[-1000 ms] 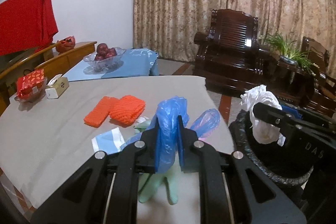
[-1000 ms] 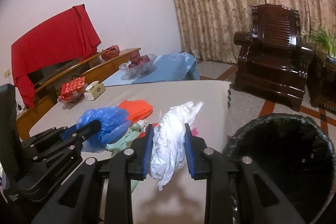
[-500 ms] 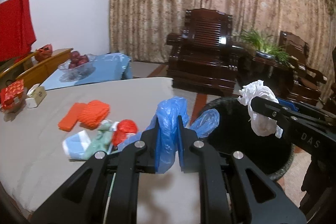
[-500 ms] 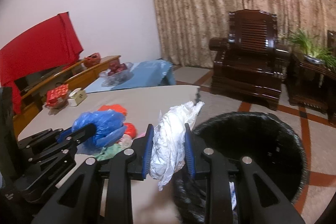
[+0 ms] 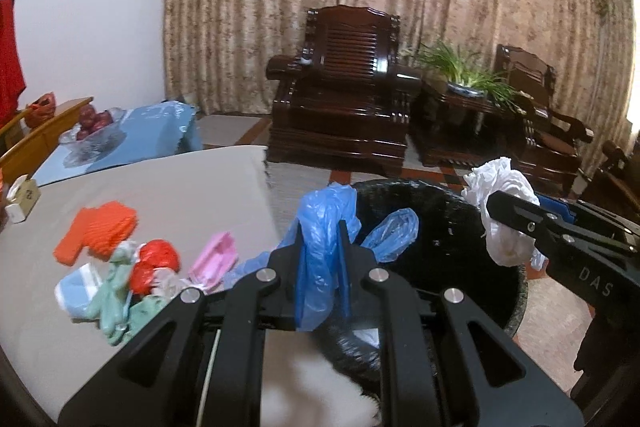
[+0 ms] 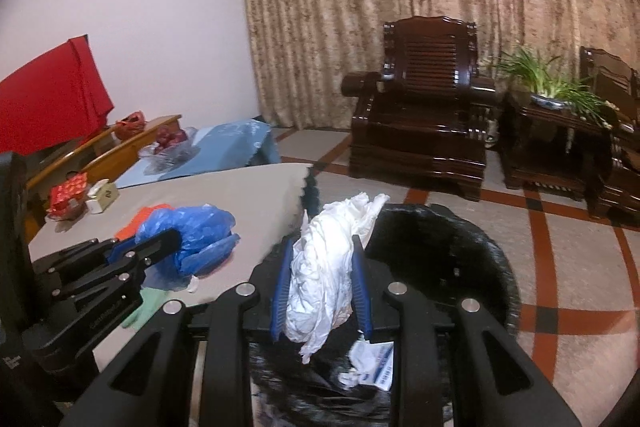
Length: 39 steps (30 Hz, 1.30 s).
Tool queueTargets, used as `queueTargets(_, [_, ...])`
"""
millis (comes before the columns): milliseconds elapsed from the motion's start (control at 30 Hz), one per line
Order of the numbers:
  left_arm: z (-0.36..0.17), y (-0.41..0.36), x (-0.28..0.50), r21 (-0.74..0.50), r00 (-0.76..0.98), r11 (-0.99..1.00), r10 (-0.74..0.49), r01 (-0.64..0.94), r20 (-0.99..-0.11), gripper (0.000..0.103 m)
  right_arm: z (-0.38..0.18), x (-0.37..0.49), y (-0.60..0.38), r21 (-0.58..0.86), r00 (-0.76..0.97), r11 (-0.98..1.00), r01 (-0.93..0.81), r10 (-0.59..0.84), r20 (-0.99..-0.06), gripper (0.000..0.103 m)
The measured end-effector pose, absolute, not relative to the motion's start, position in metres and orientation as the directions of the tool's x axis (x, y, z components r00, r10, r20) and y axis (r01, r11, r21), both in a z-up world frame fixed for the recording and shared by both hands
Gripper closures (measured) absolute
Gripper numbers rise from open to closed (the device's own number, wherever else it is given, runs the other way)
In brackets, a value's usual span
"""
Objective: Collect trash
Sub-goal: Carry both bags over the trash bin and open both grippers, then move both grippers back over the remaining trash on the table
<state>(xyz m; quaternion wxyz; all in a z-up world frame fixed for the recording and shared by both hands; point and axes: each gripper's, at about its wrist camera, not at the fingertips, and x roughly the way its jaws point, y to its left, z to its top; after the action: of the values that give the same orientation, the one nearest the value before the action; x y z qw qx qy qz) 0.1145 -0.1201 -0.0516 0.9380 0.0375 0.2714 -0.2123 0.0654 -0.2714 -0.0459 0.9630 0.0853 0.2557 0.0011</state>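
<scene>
Curtains and dark wooden armchairs back this room; my grey table [image 5: 168,199] sits at nine o'clock of the black trash bin [image 6: 472,247]. My right gripper [image 6: 322,283] is clamped on a crumpled white plastic bag [image 6: 332,267] directly over the bin's mouth, so I judge it ready to drop. My left gripper [image 5: 320,259] pinches a blue plastic bag [image 5: 324,227] at the bin's near rim. Some paper waste already lies inside. Orange foam nets [image 5: 100,231], a red wrapper [image 5: 154,263] and a pink tray [image 5: 214,257] are left on the table.
</scene>
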Motion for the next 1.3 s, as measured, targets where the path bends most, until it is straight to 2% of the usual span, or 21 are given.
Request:
queueTargets(300, [-0.072,-0.162,0.135,-0.061,0.708,0.879,-0.421,0.474,-0.566,0.091,-0.072,0.067,-0.314,0.155,0.842,0.978,0.137,-0.033,-0.538,0.075])
queueTargets(367, [-0.077,-0.170,0.138,-0.065,0.695,0.869,-0.435,0.490,-0.573,0.090,-0.077,0.068,-0.322,0.154,0.835,0.976,0.152,-0.044,-0.548,0.071])
queueTargets(467, [-0.085,-0.180,0.144,-0.086,0.666,0.853,-0.461,0.514,-0.587,0.082,-0.086,0.070,-0.332,0.147,0.819,0.972,0.181,-0.067,-0.570,0.068])
queueTargets(500, [-0.087,-0.182,0.145,-0.097,0.658,0.850,-0.468,0.517,-0.590,0.073,-0.089,0.069,-0.335,0.147,0.814,0.971,0.188,-0.071,-0.576,0.064])
queueTargets(533, [-0.089,-0.183,0.147,-0.106,0.649,0.846,-0.475,0.522,-0.594,0.061,-0.091,0.069,-0.337,0.146,0.811,0.970,0.196,-0.076,-0.580,0.054])
queueTargets(600, [-0.093,-0.183,0.149,-0.110,0.645,0.845,-0.478,0.524,-0.596,0.055,-0.095,0.065,-0.343,0.145,0.803,0.963,0.226,-0.100,-0.587,0.035])
queueTargets(633, [-0.094,-0.183,0.148,-0.110,0.645,0.844,-0.478,0.524,-0.596,0.051,-0.097,0.064,-0.345,0.144,0.801,0.961,0.237,-0.109,-0.588,0.023])
queueTargets(700, [-0.094,-0.180,0.149,-0.104,0.654,0.851,-0.469,0.515,-0.594,0.041,-0.098,0.061,-0.348,0.139,0.801,0.955,0.260,-0.133,-0.583,0.013])
queueTargets(767, [-0.092,-0.172,0.149,-0.105,0.663,0.857,-0.463,0.505,-0.589,0.037,-0.098,0.060,-0.348,0.147,0.806,0.954,0.263,-0.133,-0.577,0.008])
queueTargets(800, [-0.091,-0.169,0.149,-0.099,0.671,0.862,-0.455,0.497,-0.585,0.031,-0.097,0.060,-0.348,0.152,0.809,0.952,0.265,-0.134,-0.572,0.006])
queueTargets(833, [-0.089,-0.162,0.148,-0.090,0.688,0.872,-0.440,0.482,-0.577,0.025,-0.095,0.059,-0.346,0.155,0.815,0.950,0.272,-0.142,-0.562,0.006])
queueTargets(1000, [-0.079,-0.128,0.144,-0.076,0.733,0.902,-0.392,0.425,-0.556,0.018,-0.088,0.064,-0.324,0.167,0.834,0.959,0.231,-0.107,-0.542,0.006])
queueTargets(1300, [-0.065,-0.039,0.143,-0.032,0.810,0.963,-0.244,0.269,-0.534,0.015,-0.072,0.092,-0.258,0.181,0.858,0.980,0.089,0.017,-0.513,0.006])
